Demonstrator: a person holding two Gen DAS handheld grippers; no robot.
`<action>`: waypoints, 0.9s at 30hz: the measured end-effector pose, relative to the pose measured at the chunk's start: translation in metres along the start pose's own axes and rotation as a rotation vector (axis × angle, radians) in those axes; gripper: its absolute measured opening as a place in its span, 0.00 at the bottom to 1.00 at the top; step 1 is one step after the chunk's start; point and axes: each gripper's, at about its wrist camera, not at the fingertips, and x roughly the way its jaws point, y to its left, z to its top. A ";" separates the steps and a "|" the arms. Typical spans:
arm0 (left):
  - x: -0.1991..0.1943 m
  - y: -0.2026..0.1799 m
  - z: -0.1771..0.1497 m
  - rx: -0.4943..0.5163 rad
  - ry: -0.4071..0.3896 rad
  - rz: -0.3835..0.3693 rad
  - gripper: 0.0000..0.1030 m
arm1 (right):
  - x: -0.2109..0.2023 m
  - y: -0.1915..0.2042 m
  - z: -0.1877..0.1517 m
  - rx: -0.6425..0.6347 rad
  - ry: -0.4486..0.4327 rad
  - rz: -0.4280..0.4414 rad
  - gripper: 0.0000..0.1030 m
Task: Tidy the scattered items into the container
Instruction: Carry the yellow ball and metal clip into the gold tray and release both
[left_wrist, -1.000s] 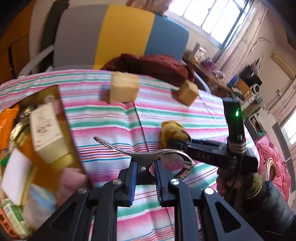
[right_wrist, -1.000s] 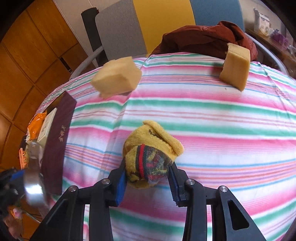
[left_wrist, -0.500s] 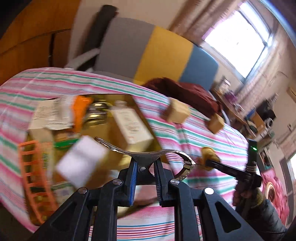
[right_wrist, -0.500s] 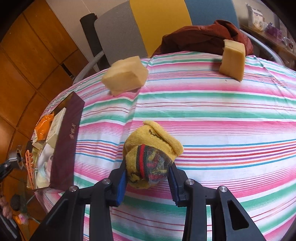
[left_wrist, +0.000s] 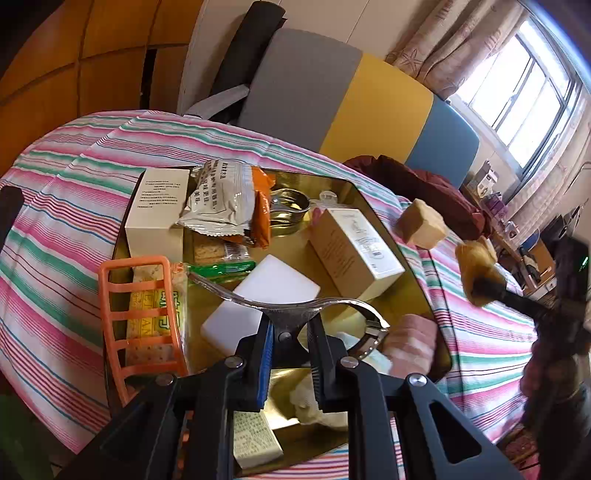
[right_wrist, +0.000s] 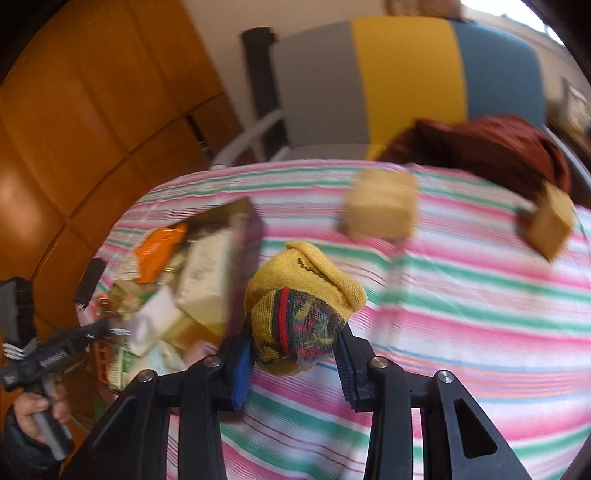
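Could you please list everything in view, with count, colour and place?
Tray: one, gold, on the striped tablecloth.
Boxes: two, cream, in the tray.
Snack bag: one, silver and orange, in the tray.
White block: one, in the tray.
Orange rack: one, at the tray's near left.
Sponges: two, tan, on the cloth.
Chair: one, grey, yellow, blue, behind the table.
Left gripper: black, holding a metal opener.
Right gripper: black, holding a yellow sock.

boxes (left_wrist: 354, 251) in tray (left_wrist: 402, 258), blocks (left_wrist: 421, 225) right on tablecloth (left_wrist: 74, 192)
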 end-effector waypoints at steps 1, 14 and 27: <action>0.001 0.001 0.000 0.003 -0.001 -0.005 0.17 | 0.003 0.011 0.005 -0.023 -0.001 0.010 0.38; 0.006 0.011 -0.004 0.020 0.002 -0.059 0.19 | 0.080 0.125 0.042 -0.280 0.070 0.088 0.38; 0.010 0.017 -0.013 0.016 0.019 -0.113 0.25 | 0.150 0.143 0.034 -0.293 0.186 0.078 0.46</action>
